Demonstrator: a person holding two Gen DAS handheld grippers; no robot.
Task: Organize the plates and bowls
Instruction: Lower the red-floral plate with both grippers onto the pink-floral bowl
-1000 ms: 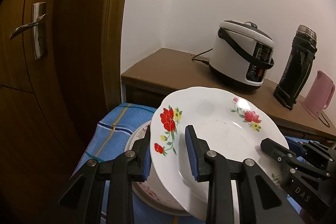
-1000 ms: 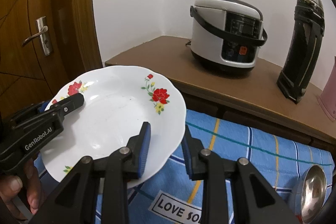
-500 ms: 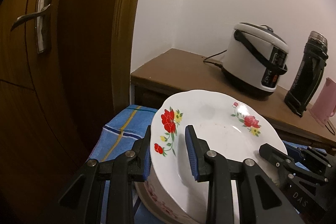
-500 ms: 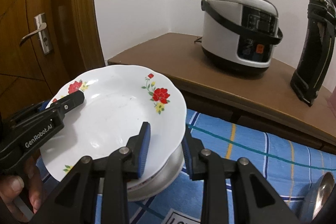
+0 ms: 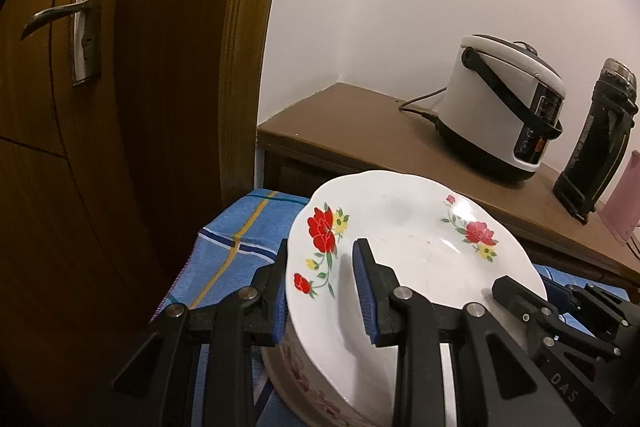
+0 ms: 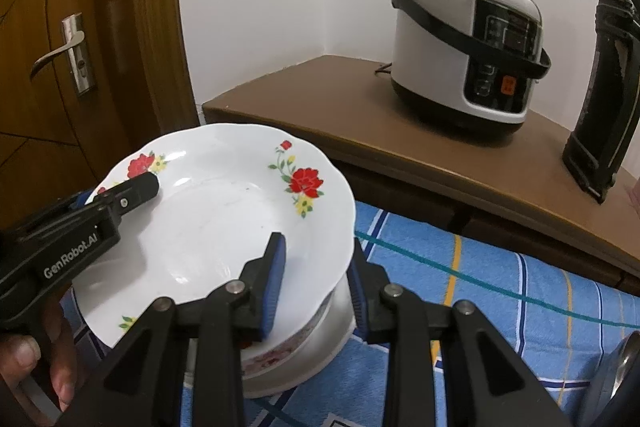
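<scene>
A white deep plate (image 5: 408,247) (image 6: 216,219) with red flowers is held level by both grippers at opposite rims. My left gripper (image 5: 322,291) is shut on its left rim, one blue pad on top and one beneath. My right gripper (image 6: 316,283) is shut on the right rim in the same way. Each gripper also shows in the other's view, the right gripper (image 5: 520,303) and the left gripper (image 6: 132,193). Right below the plate sits a stack of white dishes (image 6: 288,351) (image 5: 304,383) with pink flower print. I cannot tell whether the plate touches the stack.
The stack stands on a blue striped cloth (image 6: 480,287) (image 5: 232,247). Behind it, a brown counter (image 6: 320,107) carries a white rice cooker (image 6: 464,43), a black flask (image 6: 600,87) and a pink object (image 5: 620,203). A wooden door (image 5: 80,107) stands at the left. A metal spoon (image 6: 624,367) lies at the lower right.
Both grippers have carried the plate down and to the left, so it now sits right over the stack of dishes. Both grips on the plate are unchanged.
</scene>
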